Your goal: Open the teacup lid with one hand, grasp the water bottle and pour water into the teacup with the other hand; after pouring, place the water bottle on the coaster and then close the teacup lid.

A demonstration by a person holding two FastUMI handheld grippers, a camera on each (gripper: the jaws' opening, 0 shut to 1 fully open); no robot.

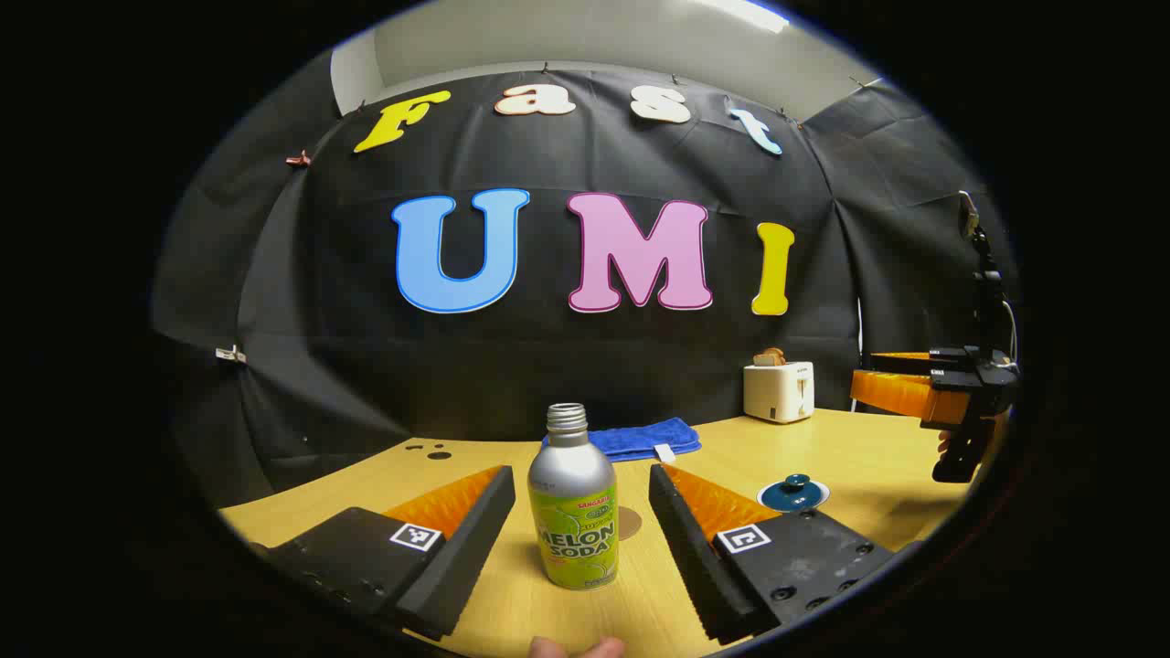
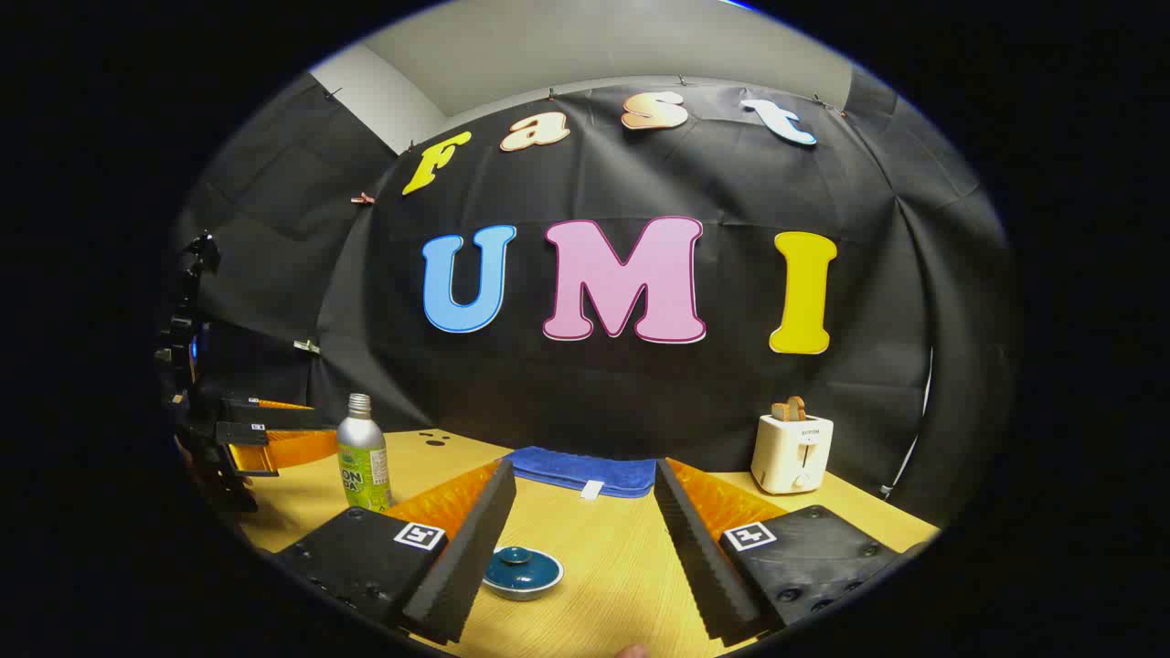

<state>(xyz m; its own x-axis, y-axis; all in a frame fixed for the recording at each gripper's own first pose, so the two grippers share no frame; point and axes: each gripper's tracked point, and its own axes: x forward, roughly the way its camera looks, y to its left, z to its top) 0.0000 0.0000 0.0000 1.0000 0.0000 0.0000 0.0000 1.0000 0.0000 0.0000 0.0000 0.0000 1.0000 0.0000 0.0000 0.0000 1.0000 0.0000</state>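
Aluminium water bottle [image 1: 573,498] stands uncapped on the wooden table [image 1: 841,452], centred between the wide-open, empty fingers of the left gripper [image 1: 582,539]. The right gripper [image 2: 585,539] is also spread and holds nothing, the teal teacup lid [image 2: 522,570] at its seven o'clock. A coaster [image 1: 629,522] lies just behind the bottle. Opening stage, by appearances: next, fingers must close squarely on lid and bottle.

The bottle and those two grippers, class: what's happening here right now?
A person holds two grippers over a wooden table. The left gripper is open around the upright melon soda bottle, not yet clamping it. The right gripper hangs open just beside the teal teacup lid. A toaster and blue cloth sit behind.
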